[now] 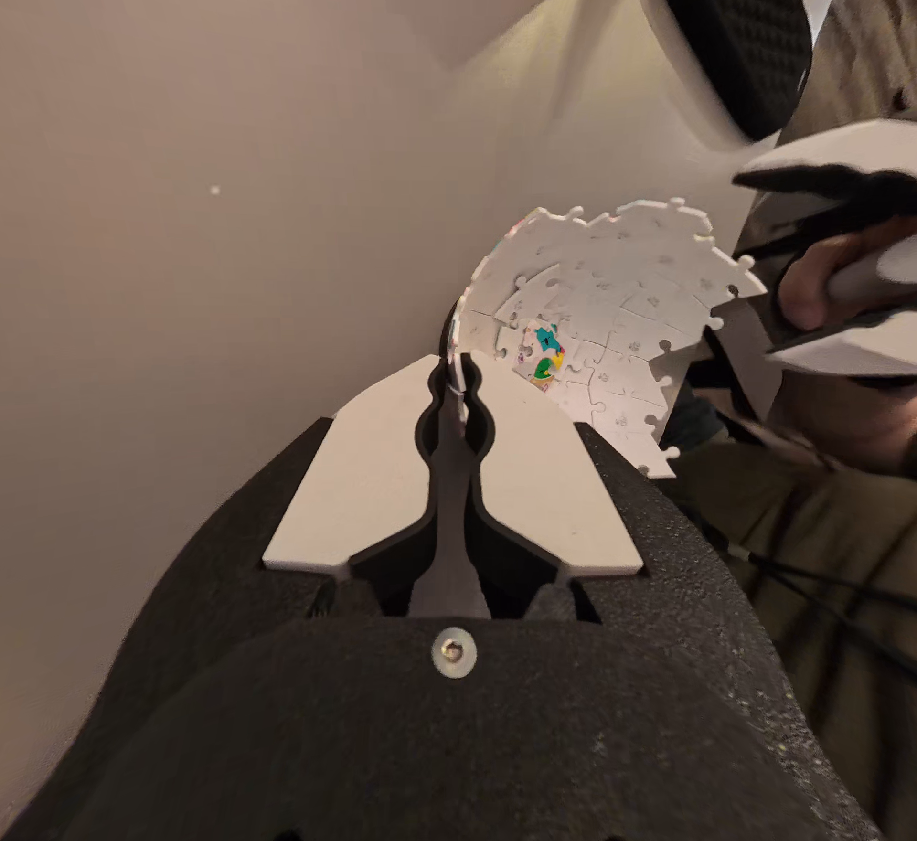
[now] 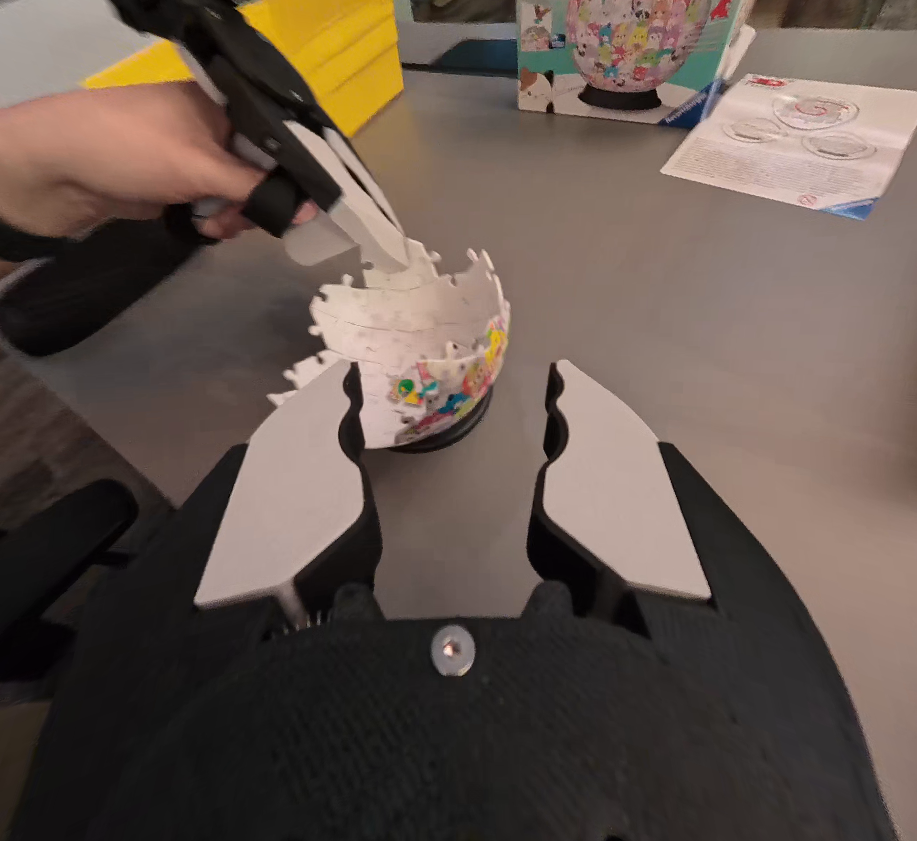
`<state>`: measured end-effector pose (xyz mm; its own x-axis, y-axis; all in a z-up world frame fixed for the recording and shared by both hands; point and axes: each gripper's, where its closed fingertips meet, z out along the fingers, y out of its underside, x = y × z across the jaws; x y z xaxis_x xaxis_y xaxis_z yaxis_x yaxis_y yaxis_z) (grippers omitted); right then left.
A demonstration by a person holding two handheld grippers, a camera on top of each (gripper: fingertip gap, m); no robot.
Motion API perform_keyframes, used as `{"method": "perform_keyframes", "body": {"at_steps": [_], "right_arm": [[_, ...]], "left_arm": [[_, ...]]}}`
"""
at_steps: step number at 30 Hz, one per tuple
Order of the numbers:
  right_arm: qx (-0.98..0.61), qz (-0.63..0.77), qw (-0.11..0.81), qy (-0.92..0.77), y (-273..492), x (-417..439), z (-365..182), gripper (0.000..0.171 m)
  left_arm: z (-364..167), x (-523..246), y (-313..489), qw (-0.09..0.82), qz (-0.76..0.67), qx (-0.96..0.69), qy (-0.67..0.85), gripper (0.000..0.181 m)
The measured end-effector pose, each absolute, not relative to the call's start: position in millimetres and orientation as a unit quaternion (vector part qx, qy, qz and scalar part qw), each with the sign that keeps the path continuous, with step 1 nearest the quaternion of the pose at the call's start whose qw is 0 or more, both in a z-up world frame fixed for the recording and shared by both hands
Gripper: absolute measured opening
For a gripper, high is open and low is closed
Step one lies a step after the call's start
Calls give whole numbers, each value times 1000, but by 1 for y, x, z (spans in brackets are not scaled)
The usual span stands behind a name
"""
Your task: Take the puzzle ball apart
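Note:
The puzzle ball is an open half shell, white inside and coloured outside, with a jagged rim. It sits on a black stand on the grey table. My left gripper is shut on the shell's rim, which is pinched between its tips. It also shows in the right wrist view, coming down from the upper left. The shell's inside holds a loose coloured piece. My right gripper is open and empty. Its left finger is beside the shell's near side.
A yellow bin stands at the back left, the puzzle box at the back, and a paper sheet at the right. A black chair arm is at the near left. A hand shows at the right edge. My right fingertips sit around 12 cm from my left ones.

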<state>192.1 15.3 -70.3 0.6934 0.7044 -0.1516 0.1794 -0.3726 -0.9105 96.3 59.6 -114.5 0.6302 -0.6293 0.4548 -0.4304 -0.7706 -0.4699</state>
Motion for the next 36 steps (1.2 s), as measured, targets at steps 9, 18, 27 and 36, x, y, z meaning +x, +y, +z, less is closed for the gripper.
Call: {"method": "perform_keyframes", "body": {"at_steps": [9, 18, 27, 36], "right_arm": [[-807, 248, 473, -251, 28, 178, -106, 38], [-808, 269, 457, -255, 32, 180, -109, 17], [-809, 264, 457, -258, 34, 179, -110, 17], [-803, 228, 480, -269, 33, 180, -103, 17]], "left_arm": [[-114, 81, 38, 191, -351, -892, 212, 9], [-115, 80, 30, 164, -443, -863, 179, 12], [-108, 80, 28, 134, -535, -823, 135, 21], [-95, 63, 25, 207, -426, -863, 177, 50]]}}
